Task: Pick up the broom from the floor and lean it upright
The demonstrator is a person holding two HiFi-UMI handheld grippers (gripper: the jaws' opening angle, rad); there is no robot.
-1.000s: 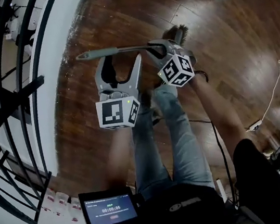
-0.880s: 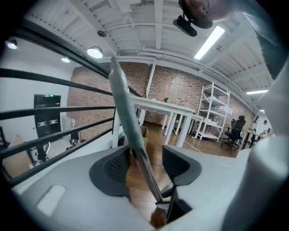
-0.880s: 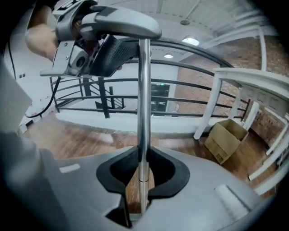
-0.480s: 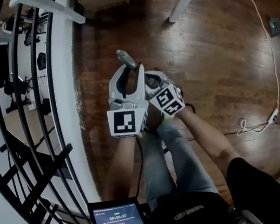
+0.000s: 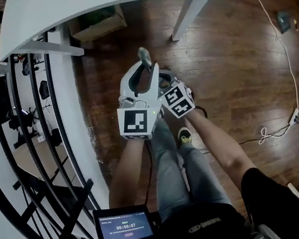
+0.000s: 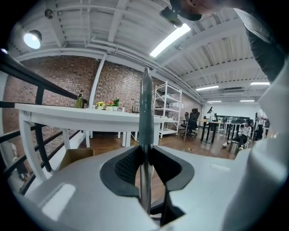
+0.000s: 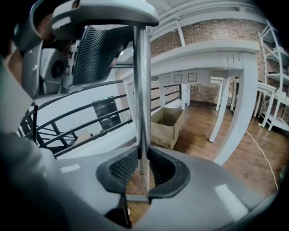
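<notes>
The broom shows only as its handle: a thin metal pole [image 6: 144, 180] with a grey grip end [image 5: 144, 57] standing upright. In the left gripper view my left gripper [image 6: 144, 164] is shut on the pole just below the grey grip [image 6: 145, 108]. My right gripper [image 7: 143, 169] is shut on the same pole [image 7: 142, 90] lower down, with the left gripper [image 7: 104, 40] right above it. From the head view the left gripper [image 5: 145, 74] and right gripper [image 5: 162, 85] sit close together over the wood floor. The broom head is hidden.
A white table [image 5: 120, 2] stands just ahead, with a cardboard box [image 5: 97, 23] under it. A black railing [image 5: 24, 108] and white ledge run along the left. A white cable [image 5: 270, 29] crosses the floor at right. The person's legs [image 5: 173, 163] are below the grippers.
The handle went from lying level to standing upright and rose. My left gripper, open around it a second ago, closed on it. Both hands moved toward the white table.
</notes>
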